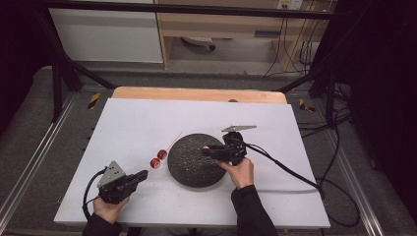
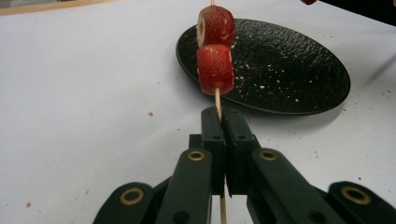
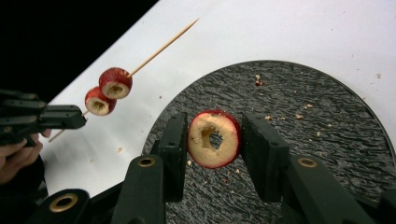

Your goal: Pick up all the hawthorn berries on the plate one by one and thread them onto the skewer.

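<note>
**Red fruit rings threaded on a skewer**

White table covering [image 1: 147, 118] is topped by a black textured plate [image 1: 189, 169]. Over the plate, a cored red ring [image 3: 214, 138] is pinched by the right gripper [image 3: 214, 154]. Left of the plate, a wooden skewer [image 2: 217, 98] carrying two red rings [image 2: 215, 69] is clamped in the left gripper [image 2: 223, 122].
</note>
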The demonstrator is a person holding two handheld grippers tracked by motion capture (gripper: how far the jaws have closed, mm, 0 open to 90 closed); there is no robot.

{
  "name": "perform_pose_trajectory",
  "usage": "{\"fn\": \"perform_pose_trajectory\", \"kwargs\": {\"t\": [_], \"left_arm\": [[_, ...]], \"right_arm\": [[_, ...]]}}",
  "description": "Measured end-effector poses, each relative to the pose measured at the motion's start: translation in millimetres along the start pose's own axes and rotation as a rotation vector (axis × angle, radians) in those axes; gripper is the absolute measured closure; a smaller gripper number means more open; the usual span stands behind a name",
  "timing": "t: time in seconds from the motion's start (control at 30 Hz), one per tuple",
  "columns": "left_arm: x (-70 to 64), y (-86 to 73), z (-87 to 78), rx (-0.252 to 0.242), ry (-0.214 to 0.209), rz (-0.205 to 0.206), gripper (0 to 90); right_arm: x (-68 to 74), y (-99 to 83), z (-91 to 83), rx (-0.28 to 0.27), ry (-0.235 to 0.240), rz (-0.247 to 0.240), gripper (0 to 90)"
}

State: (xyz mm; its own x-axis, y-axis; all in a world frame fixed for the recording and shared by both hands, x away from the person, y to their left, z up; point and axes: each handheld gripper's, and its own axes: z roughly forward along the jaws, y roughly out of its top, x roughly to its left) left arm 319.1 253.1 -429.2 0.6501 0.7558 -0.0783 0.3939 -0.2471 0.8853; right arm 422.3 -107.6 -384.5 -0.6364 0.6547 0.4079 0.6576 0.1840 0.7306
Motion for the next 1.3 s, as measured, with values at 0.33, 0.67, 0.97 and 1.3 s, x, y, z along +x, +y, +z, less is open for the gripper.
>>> {"fn": "perform_pose_trajectory", "kwargs": {"t": [0.33, 0.67, 0.97, 1.3], "left_arm": [[-5.3, 0.5, 3.0, -0.016, -0.012, -0.001, 88.2], [-13.1, 1.5, 5.2, -0.044, -0.025, -0.005, 88.3], [-20.4, 2.3, 8.1, -0.065, -0.035, -0.002, 88.2], [-27.2, 3.4, 10.0, -0.094, -0.040, -0.006, 88.2]], "right_arm": [[0.4, -18.7, 1.9, -0.134, 0.052, 0.068, 62.8], [8.8, -30.4, 16.7, -0.262, 0.094, 0.127, 62.8], [10.6, -34.7, 24.6, -0.356, 0.115, 0.175, 62.8], [8.3, -35.8, 25.2, -0.421, 0.103, 0.195, 62.8]]}}
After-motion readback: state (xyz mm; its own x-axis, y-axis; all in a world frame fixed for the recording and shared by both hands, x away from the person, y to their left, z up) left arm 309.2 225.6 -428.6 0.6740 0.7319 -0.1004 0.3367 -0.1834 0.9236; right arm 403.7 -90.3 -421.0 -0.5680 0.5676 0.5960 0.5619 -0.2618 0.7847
